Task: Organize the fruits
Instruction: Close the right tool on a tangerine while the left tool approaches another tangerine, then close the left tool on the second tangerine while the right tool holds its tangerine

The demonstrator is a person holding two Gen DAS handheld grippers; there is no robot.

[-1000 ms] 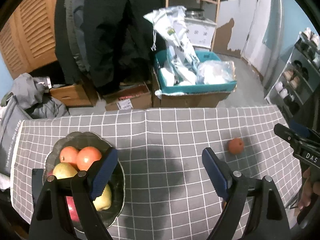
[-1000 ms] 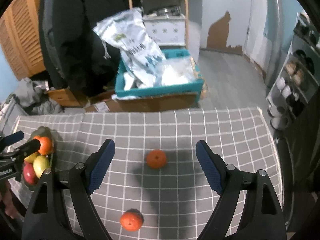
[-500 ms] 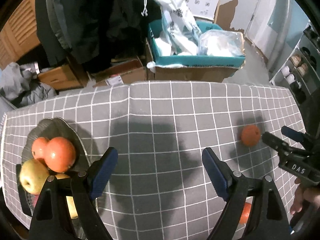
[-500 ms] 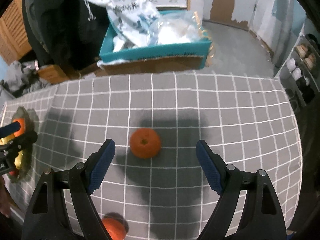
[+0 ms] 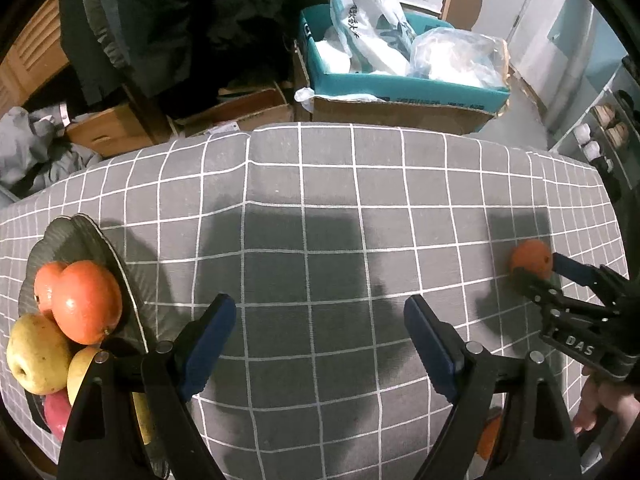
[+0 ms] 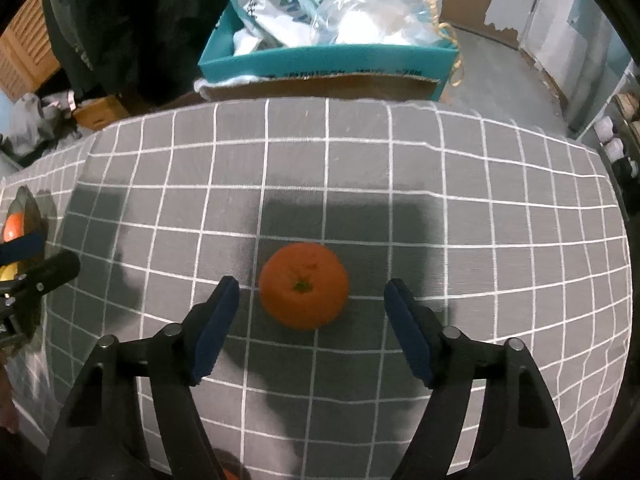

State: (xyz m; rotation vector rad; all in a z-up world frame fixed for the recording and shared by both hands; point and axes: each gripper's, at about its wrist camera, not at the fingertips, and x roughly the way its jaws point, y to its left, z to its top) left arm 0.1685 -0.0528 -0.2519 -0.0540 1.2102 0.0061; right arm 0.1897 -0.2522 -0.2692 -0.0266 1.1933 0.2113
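A grey tablecloth (image 6: pixel 500 208) with a white grid covers the table, and behind it the floor is crowded with a teal box (image 6: pixel 328 60) stuffed with plastic bags, cardboard cartons, dark coats and a shoe rack at the right. The right gripper (image 6: pixel 310 306) points down at a mandarin (image 6: pixel 303 285) lying on the cloth, its jaws closing with the fruit between them, pads not yet touching. The left gripper (image 5: pixel 320 340) hangs with jaws spread over bare cloth, just beside the dark fruit bowl (image 5: pixel 96 240) of oranges and apples at the table's left end.

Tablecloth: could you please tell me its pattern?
Grey tablecloth with a white grid; clearest in the right wrist view.
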